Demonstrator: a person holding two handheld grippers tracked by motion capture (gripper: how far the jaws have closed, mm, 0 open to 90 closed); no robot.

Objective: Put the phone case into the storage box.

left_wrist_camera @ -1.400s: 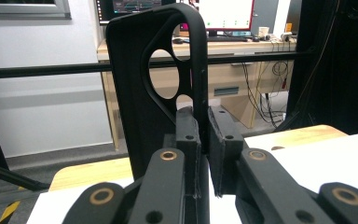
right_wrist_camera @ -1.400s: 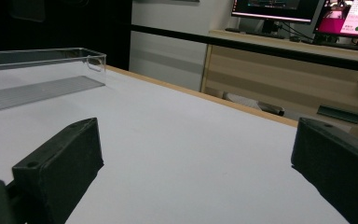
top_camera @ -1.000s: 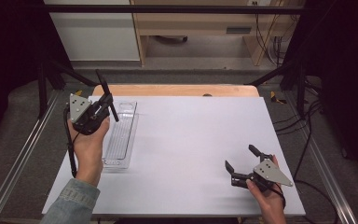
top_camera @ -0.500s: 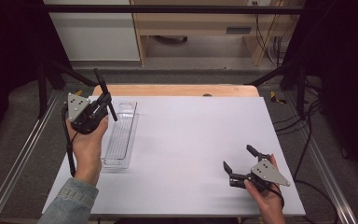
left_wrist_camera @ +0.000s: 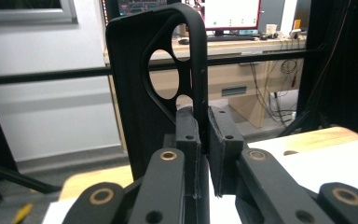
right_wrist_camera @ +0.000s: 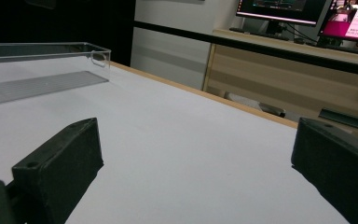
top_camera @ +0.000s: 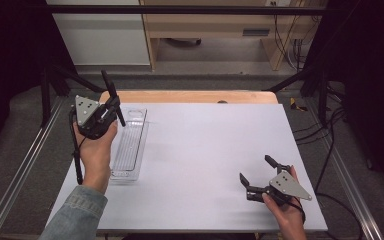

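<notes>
My left gripper (top_camera: 113, 106) is held above the table's left side, over the near end of a clear plastic tray (top_camera: 131, 147). It is shut on a black phone case (top_camera: 107, 82) that stands upright. Seen from the left gripper view, the jaws (left_wrist_camera: 204, 140) pinch the case (left_wrist_camera: 140, 93) by its side edge, the camera cut-outs at the top. My right gripper (top_camera: 258, 171) rests low near the table's front right, open with nothing between its fingers. From the right gripper view (right_wrist_camera: 196, 163), the tray (right_wrist_camera: 42, 58) lies far off at the left.
The white tabletop (top_camera: 205, 145) has a wooden strip (top_camera: 190, 96) along its far edge. Metal rails run down both sides. A desk with monitors (left_wrist_camera: 228, 14) stands beyond the table, with cables on the floor at the right.
My left hand has drifted slightly to the left with the case still gripped. The right gripper has stayed where it was.
</notes>
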